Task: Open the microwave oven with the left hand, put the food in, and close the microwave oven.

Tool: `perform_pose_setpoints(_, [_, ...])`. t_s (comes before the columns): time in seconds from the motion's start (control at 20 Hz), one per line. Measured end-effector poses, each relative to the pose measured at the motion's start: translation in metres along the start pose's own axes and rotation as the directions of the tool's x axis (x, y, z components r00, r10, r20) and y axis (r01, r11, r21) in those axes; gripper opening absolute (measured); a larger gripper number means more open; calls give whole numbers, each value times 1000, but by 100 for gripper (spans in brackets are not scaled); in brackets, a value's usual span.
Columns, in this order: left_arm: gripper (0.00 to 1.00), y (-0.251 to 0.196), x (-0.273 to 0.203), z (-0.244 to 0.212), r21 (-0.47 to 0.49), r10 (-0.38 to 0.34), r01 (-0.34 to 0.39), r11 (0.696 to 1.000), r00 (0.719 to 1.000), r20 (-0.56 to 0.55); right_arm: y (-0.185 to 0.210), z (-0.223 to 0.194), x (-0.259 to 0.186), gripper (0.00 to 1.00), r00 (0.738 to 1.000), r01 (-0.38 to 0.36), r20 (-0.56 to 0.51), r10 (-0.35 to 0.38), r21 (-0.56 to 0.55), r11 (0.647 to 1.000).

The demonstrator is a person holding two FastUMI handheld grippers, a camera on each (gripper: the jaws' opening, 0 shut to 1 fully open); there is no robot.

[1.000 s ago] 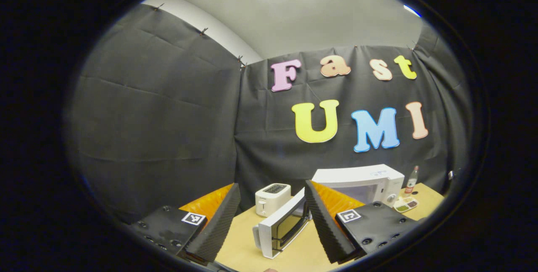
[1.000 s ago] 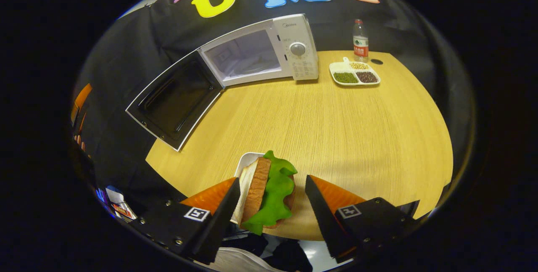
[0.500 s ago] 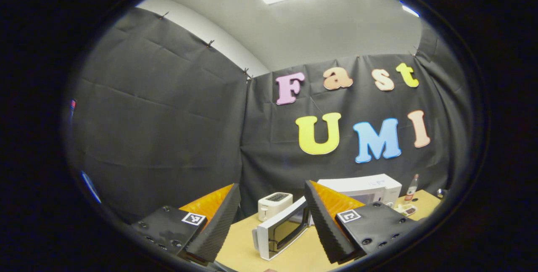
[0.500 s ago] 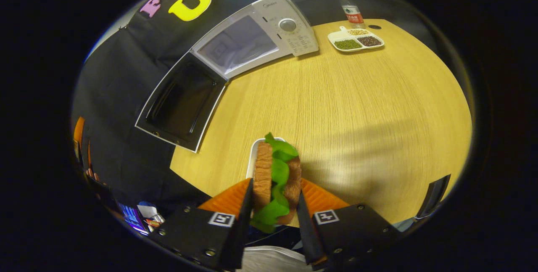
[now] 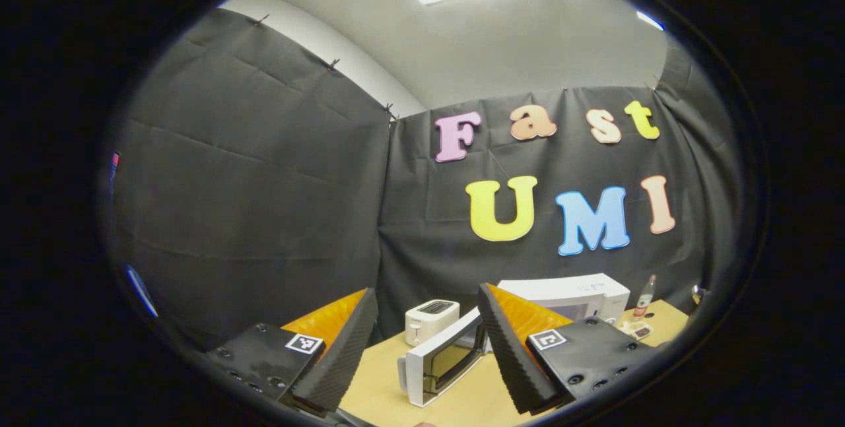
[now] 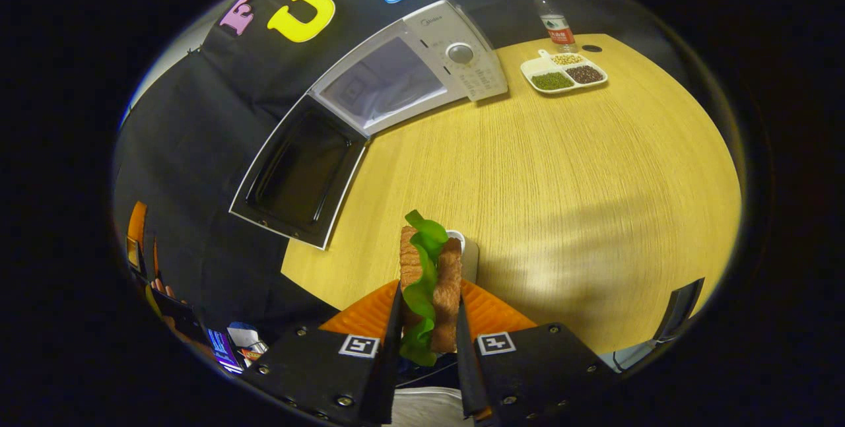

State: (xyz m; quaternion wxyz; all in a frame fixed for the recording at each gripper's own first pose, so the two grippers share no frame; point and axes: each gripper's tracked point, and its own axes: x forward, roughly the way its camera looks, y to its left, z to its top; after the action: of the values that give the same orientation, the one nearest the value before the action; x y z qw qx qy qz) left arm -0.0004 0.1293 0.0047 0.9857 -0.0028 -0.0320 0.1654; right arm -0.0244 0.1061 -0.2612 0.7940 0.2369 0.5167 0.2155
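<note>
Microwave w/ door swung wide, left gripper view: your left gripper hangs spread and empty just in front of it, clear of the opening.

Right gripper view: right gripper pinches the sandwich upright above its plate, well short of the microwave, ready to carry in.

microwave cavity open | door swung left | table bare between
</note>
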Motion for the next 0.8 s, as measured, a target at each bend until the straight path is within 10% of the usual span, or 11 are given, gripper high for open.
perform_pose_setpoints(0.8, [100,28,116,-10,-15,-77,77,997,997,9,88,132,54,39,961,-30,274,31,-5,1000])
